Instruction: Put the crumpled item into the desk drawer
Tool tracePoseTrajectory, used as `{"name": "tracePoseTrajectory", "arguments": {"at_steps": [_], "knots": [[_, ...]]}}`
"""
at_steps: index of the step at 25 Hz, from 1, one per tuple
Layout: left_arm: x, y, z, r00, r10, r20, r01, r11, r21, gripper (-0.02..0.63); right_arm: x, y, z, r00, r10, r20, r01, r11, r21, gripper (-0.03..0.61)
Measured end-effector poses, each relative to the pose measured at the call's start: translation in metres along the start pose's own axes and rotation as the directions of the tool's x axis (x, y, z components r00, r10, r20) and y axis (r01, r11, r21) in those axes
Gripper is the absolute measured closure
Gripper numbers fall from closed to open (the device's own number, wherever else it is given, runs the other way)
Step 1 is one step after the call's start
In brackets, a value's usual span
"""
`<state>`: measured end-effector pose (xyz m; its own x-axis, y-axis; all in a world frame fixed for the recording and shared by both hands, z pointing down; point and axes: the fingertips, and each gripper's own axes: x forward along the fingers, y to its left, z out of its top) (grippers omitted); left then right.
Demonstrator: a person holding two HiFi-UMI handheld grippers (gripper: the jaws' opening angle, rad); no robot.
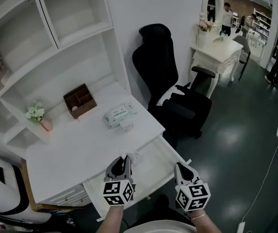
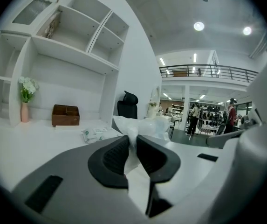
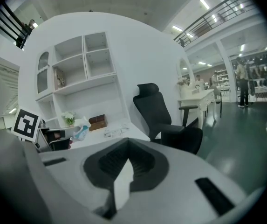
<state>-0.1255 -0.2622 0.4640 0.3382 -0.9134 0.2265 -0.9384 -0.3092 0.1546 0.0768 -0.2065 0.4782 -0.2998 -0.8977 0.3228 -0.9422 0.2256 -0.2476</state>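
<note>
Already the left gripper [image 1: 124,160], low at six o'clock, is clamped on the crumpled item [image 2: 138,126] over the open desk drawer [image 1: 154,173], the right gripper [image 3: 127,146] at five o'clock pinched together on nothing, so only lowering, letting go and perhaps shutting the drawer seem left

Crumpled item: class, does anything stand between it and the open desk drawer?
Nothing visible does. The left gripper pinches the crumpled item about where the desk's edge meets the open drawer.
</note>
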Motion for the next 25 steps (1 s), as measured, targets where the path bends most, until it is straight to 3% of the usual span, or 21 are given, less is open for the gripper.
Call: {"name": "tracePoseTrajectory", "arguments": {"at_steps": [12, 25], "knots": [[0.046, -0.011, -0.061, 0.986, -0.014, -0.167, 0.022, 0.999, 0.045, 0.568, 0.017, -0.019, -0.005, 0.999, 0.001, -0.038, 0.0, 1.0, 0.015, 0.577], [0.081, -0.015, -0.15, 0.917, -0.016, -0.398, 0.06, 0.993, 0.098, 0.568, 0.029, -0.03, -0.002, 0.998, -0.008, -0.061, 0.009, 1.0, 0.016, 0.577]]}}
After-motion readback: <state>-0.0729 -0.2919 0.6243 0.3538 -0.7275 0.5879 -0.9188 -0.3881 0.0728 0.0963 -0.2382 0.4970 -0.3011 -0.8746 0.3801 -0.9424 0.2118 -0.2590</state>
